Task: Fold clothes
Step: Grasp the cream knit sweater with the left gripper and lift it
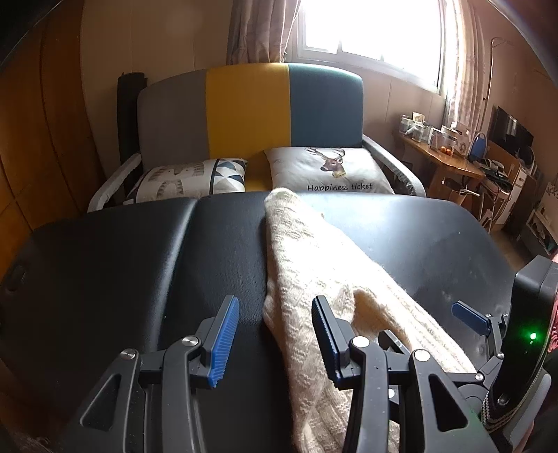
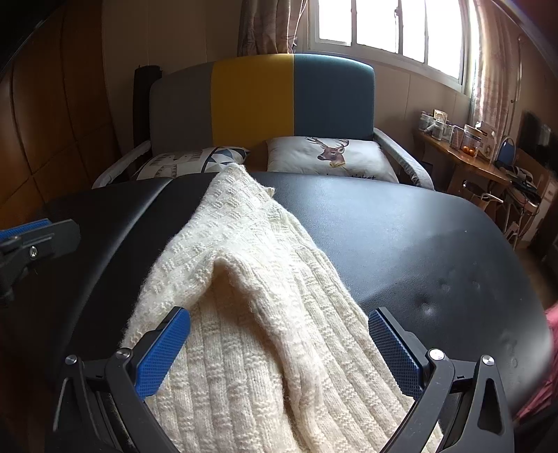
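Cream knit sweater (image 2: 265, 313) lies on the black padded worktop (image 2: 401, 237), stretched lengthwise from the near edge toward the sofa (image 2: 293, 97), one narrow end reaching the worktop's far edge. A fold ridge rises mid-sweater, with a layer lapped over the ribbed part. Left gripper (image 1: 275, 343): jaws apart, nothing clamped; its right blue pad sits against or just over the sweater's left edge, its left pad over bare worktop beside the sweater. Right gripper (image 2: 279, 348): jaws wide apart, straddling the sweater's near part, pads on either side of the ridge; can't tell from this angle whether the pads touch the knit or hover just above it. In the left wrist view the right gripper's blue pad shows just right of the sweater. Beyond the sweater, the sofa holds a deer-print pillow (image 2: 331, 153) and a geometric-print pillow (image 2: 195, 158); window (image 2: 390, 24) behind the sofa, cluttered wooden desk (image 2: 467, 163) far right of the sweater.
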{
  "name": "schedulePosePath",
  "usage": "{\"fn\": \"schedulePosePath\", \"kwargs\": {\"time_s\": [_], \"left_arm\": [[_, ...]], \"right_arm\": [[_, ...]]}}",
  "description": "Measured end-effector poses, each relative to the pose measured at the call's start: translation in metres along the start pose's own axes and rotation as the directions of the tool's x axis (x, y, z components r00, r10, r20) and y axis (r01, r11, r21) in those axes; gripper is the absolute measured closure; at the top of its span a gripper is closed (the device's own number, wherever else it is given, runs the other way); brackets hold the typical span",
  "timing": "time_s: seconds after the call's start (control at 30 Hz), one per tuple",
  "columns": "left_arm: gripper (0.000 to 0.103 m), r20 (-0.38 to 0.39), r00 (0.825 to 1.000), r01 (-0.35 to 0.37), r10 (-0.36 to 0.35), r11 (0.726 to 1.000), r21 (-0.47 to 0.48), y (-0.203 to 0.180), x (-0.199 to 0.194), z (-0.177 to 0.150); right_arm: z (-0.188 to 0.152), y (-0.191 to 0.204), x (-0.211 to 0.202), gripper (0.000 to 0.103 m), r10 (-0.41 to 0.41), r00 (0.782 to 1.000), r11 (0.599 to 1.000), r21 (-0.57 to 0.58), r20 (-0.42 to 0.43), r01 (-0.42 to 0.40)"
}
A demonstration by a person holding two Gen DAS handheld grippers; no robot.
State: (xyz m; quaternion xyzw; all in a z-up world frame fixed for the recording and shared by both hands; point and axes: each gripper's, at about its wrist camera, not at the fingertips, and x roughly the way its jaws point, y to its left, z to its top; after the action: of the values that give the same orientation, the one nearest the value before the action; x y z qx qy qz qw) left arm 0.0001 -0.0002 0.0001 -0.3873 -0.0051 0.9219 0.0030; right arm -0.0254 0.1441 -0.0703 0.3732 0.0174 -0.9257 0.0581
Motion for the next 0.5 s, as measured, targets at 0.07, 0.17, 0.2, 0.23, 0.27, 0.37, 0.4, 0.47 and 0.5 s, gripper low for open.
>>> {"fn": "schedulePosePath", "kwargs": {"time_s": [0.07, 0.17, 0.2, 0.23, 0.27, 0.37, 0.4, 0.47, 0.5], "left_arm": [[0.059, 0.006, 1.000, 0.001, -0.001, 1.000, -0.008, 0.001, -0.001, 0.000], [0.059, 0.005, 1.000, -0.004, 0.004, 1.000, -0.007, 0.000, -0.004, -0.003], [0.059, 0.002, 1.000, -0.003, 0.003, 1.000, -0.004, -0.003, -0.002, -0.006], [0.059, -0.004, 1.000, 0.002, -0.002, 1.000, -0.004, -0.004, 0.001, -0.007], [0.059, -0.011, 1.000, 0.005, -0.005, 1.000, -0.002, -0.005, 0.003, -0.009], [0.059, -0.062, 0.996, 0.058, -0.059, 0.998, -0.012, -0.003, 0.013, -0.014], [0.058, -0.095, 0.989, 0.108, -0.110, 0.994, -0.024, 0.001, 0.014, -0.013], [0.057, -0.168, 0.951, 0.244, -0.258, 0.965, -0.100, 0.011, 0.024, -0.017], [0.057, -0.208, 0.923, 0.298, -0.324, 0.943, -0.150, 0.016, 0.032, -0.022]], "right_arm": [[0.000, 0.000, 0.000, 0.000, 0.000, 1.000, 1.000, 0.001, -0.001, 0.000], [0.000, -0.001, 0.001, 0.000, 0.001, 1.000, 1.000, 0.001, -0.002, -0.001], [0.000, -0.001, 0.001, 0.000, 0.001, 1.000, 1.000, 0.002, -0.002, -0.001], [0.000, -0.001, 0.002, 0.000, 0.001, 1.000, 1.000, 0.002, -0.002, -0.001], [-0.001, -0.001, 0.002, 0.000, 0.001, 1.000, 1.000, 0.002, -0.003, -0.001], [-0.005, -0.002, 0.004, 0.000, -0.002, 1.000, 1.000, 0.003, -0.009, 0.002], [-0.006, -0.003, 0.004, 0.000, -0.005, 1.000, 1.000, 0.002, -0.013, 0.005], [-0.008, -0.003, 0.005, 0.000, -0.013, 1.000, 1.000, -0.001, -0.026, 0.013], [-0.008, -0.003, 0.006, 0.000, -0.015, 0.999, 1.000, -0.003, -0.034, 0.014]]}}
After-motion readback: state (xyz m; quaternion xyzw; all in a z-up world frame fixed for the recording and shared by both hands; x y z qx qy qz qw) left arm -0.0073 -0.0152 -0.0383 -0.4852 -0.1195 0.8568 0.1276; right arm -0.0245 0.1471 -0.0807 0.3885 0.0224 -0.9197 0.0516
